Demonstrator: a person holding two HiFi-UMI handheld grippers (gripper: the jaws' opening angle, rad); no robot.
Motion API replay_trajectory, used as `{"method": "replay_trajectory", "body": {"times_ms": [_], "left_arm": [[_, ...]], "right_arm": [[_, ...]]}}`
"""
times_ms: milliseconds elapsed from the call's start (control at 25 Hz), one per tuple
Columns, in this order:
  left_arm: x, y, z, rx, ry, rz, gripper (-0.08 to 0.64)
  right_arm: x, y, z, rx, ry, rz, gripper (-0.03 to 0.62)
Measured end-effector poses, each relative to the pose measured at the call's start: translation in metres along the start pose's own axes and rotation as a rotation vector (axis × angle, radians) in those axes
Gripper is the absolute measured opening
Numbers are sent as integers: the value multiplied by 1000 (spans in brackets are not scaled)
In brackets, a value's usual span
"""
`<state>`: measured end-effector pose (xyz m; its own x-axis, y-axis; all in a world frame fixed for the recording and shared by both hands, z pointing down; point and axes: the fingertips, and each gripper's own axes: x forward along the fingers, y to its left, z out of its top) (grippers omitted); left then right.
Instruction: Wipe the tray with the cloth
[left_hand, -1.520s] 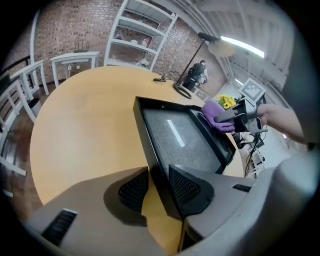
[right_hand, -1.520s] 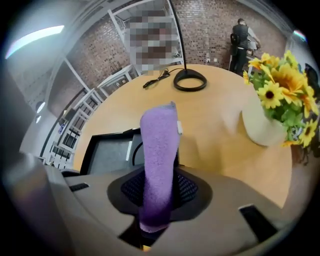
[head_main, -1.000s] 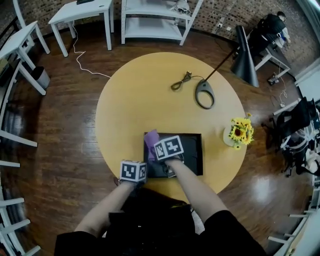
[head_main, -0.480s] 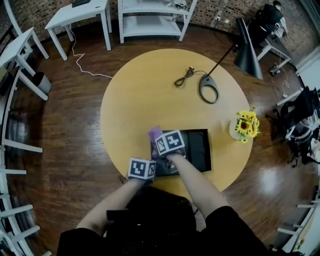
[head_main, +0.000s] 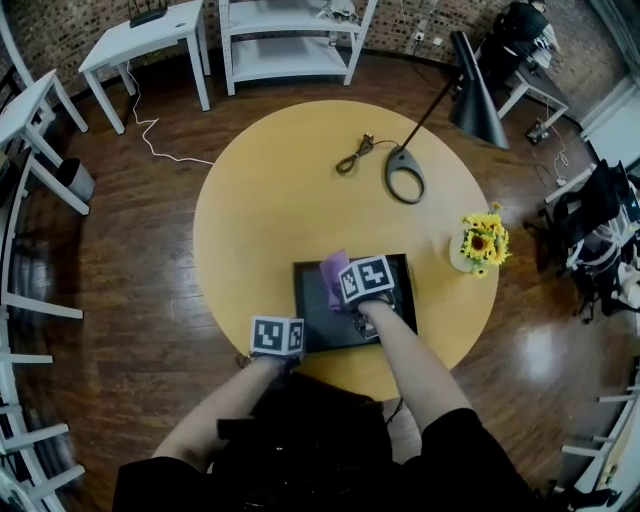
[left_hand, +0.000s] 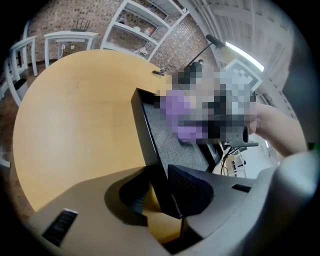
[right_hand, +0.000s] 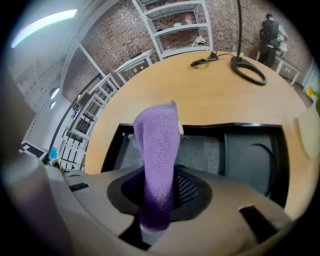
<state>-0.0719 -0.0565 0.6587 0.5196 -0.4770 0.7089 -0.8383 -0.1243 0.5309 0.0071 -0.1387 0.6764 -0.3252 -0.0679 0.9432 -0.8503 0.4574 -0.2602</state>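
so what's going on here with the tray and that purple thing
A person at a round wooden table has a handheld gripper in each hand. The left gripper is clamped on the rim of a black tray at its near left corner, steadying it. The right gripper grips a purple cloth and holds it over the middle of the tray, so it looks like wiping.

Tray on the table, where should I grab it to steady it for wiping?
Grip the tray by its thin upright near-left rim, coming from the near side; it fits between jaws, as the left gripper shows, leaving the floor free for the cloth.
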Motion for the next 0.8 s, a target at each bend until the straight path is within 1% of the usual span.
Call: {"method": "replay_trajectory", "body": {"times_ms": [120, 200, 360, 440, 480, 520, 600, 680, 720, 800], "left_arm": [[-1, 0, 1, -8, -4, -8, 114], [-2, -1, 3, -14, -13, -11, 114], [-1, -2, 5, -20, -27, -3, 112], [-1, -1, 5, -24, -24, -7, 112], [-2, 1, 5, -29, -23, -9, 112], [-2, 2, 5, -38, -23, -10, 112], [-2, 3, 7, -54, -35, -15, 110], [-3, 2, 8, -63, -49, -27, 112], [-4, 1, 7, -74, -51, -37, 114], [-9, -3, 3, -114, -43, -74, 116]], "right_arm": [[-15, -33, -7, 3, 0, -81, 106], [-21, -44, -11, -16, 3, -125, 101], [-23, -45, -12, -78, -9, -226, 103], [-24, -36, -9, -97, -36, -238, 101], [-25, -27, -7, -102, -56, -215, 101], [-24, -14, -5, -104, -75, -173, 101], [-22, 17, -3, -90, -107, -64, 101], [-17, 46, -1, -73, -126, 23, 102], [-15, 58, -1, -72, -127, 51, 101], [-7, 76, -3, -81, -113, 78, 102]]}}
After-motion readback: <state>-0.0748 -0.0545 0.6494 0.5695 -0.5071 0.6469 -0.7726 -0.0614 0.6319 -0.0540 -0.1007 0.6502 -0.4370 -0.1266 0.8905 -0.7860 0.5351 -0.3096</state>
